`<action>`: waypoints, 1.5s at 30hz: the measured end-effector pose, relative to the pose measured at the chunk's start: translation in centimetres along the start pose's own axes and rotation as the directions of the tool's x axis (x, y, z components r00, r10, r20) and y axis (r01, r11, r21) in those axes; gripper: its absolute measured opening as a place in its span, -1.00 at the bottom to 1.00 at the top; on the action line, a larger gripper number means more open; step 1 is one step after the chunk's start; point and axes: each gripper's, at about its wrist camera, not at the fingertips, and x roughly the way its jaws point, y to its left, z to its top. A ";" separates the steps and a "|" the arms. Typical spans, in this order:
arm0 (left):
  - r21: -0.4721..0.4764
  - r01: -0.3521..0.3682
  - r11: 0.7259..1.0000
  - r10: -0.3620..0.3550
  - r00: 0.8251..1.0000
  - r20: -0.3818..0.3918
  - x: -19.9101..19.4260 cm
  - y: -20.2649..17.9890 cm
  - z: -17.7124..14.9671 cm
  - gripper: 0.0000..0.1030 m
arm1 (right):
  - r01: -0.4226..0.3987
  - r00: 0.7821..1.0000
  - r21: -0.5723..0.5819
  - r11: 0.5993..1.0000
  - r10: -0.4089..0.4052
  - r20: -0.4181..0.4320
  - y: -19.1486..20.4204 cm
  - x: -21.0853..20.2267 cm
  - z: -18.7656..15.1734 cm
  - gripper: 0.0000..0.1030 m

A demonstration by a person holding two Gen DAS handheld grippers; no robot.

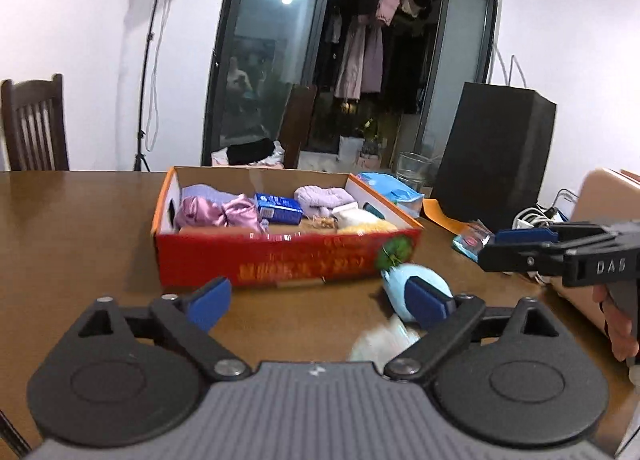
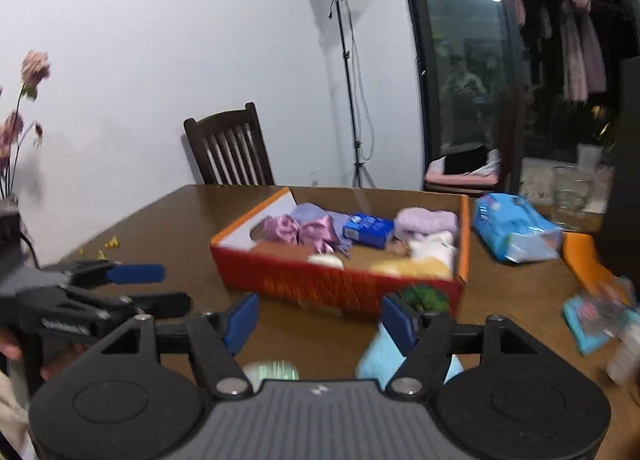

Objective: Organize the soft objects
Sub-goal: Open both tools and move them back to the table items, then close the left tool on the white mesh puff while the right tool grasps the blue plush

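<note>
A red and orange cardboard box stands on the brown table and holds several soft things: pink satin cloth, a lilac knit roll, a blue tissue pack, and white and yellow pieces. A light-blue soft toy with a green tuft lies on the table in front of the box's right corner. My left gripper is open and empty, its right finger beside the toy. My right gripper is open and empty just above the toy. A whitish blurred thing lies near both grippers.
A blue wipes pack, a glass, an orange envelope and a small blue packet lie right of the box. A black box and cables stand at the far right. A chair and a light stand are behind.
</note>
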 end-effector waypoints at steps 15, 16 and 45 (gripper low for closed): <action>0.018 -0.027 0.999 0.027 0.999 -0.021 -3.8 -4.3 -6.7 0.98 | 0.069 0.997 0.068 0.995 -0.070 0.012 2.3 -4.8 -12.1 0.47; 0.004 -0.019 1.000 0.019 1.000 -0.024 -3.3 -4.4 -6.5 0.98 | 0.081 0.997 0.061 0.995 -0.081 0.011 2.3 -4.8 -12.3 0.47; -0.207 -0.009 0.978 -0.030 0.983 -0.181 8.7 0.8 -4.3 0.44 | 0.253 0.966 0.030 0.967 -0.251 -0.055 -3.1 7.1 -6.3 0.47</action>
